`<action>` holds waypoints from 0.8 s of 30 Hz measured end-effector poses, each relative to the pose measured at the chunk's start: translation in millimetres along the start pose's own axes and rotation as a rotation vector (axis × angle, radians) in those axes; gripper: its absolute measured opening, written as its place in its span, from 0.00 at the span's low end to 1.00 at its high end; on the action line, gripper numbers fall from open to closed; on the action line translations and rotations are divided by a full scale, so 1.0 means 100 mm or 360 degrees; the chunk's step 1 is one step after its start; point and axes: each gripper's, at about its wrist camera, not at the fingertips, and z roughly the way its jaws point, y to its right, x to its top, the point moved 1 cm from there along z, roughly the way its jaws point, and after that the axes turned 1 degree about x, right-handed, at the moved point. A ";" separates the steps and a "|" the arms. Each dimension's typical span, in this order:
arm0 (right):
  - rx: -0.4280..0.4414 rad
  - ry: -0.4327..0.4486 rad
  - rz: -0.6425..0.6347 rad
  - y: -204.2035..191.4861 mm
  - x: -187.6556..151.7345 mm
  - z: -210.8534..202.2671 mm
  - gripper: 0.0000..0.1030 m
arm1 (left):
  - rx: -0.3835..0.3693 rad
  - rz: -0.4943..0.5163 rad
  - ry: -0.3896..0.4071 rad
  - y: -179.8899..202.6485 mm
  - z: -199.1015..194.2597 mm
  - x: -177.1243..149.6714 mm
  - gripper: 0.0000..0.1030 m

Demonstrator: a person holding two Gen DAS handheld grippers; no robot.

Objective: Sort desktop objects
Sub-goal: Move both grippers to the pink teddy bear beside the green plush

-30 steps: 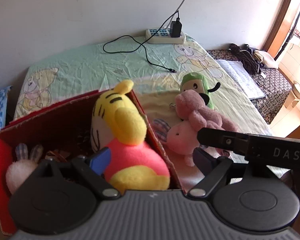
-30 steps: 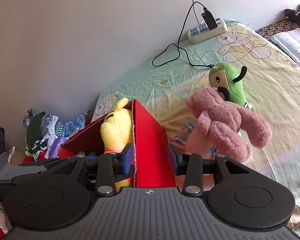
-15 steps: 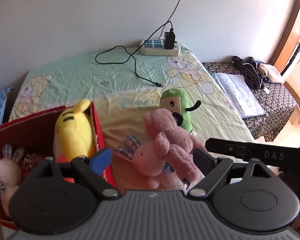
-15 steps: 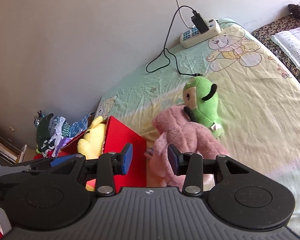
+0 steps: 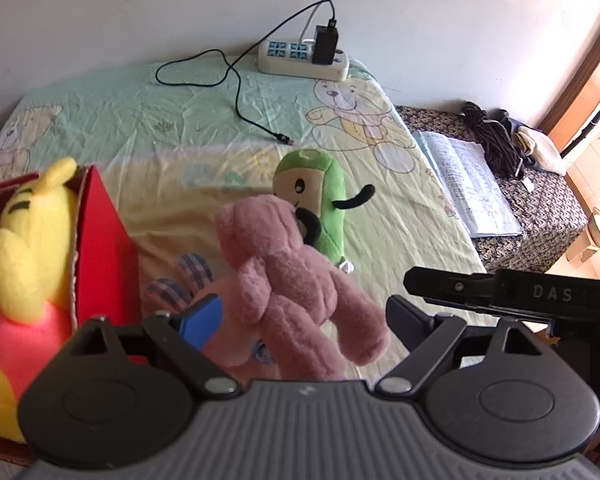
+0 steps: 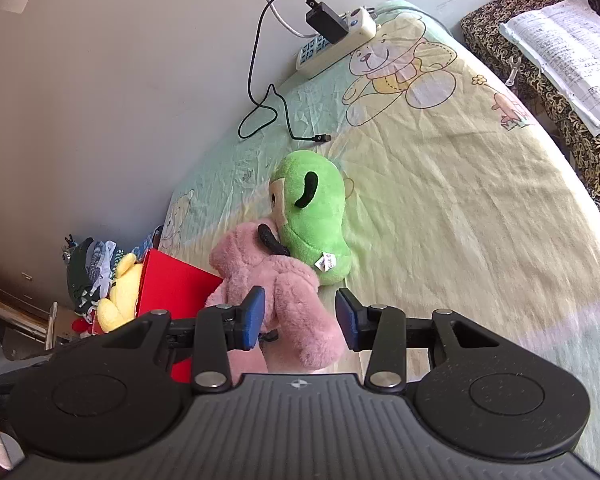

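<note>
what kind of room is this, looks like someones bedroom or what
Most likely a bedroom at home: the toys lie on a bed sheet printed with cartoon bears, a power strip with a charger sits by the wall, and plush toys fill a red box.

Bear plush (image 5: pixel 296 280) against frog plush (image 5: pixel 316 196), box (image 5: pixel 100 248) with tiger plush (image 5: pixel 32 248) to their left.

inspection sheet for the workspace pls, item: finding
Surface: bed sheet with bear print, wrinkled.
Job's things: pink plush bear lies against green plush toy; yellow plush bear sits in red cardboard box.
Clutter: open notebook on patterned bench.
Grippers: left gripper and right gripper open, both straddling the pink bear.
Cables: black charger cable trails loose from white power strip.
Surroundings: plain wall.
</note>
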 end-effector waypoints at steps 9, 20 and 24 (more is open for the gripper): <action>0.0097 -0.0171 0.0060 0.18 0.21 0.38 0.47 | 0.0016 -0.0130 -0.0127 -0.16 0.36 0.04 0.85; 0.0254 -0.0428 0.0140 0.33 0.25 0.75 0.40 | 0.0003 -0.0107 -0.0132 -0.18 0.44 0.08 0.85; 0.0326 -0.0490 0.0180 0.36 0.24 0.80 0.33 | -0.0019 -0.0128 -0.0130 -0.20 0.46 0.09 0.85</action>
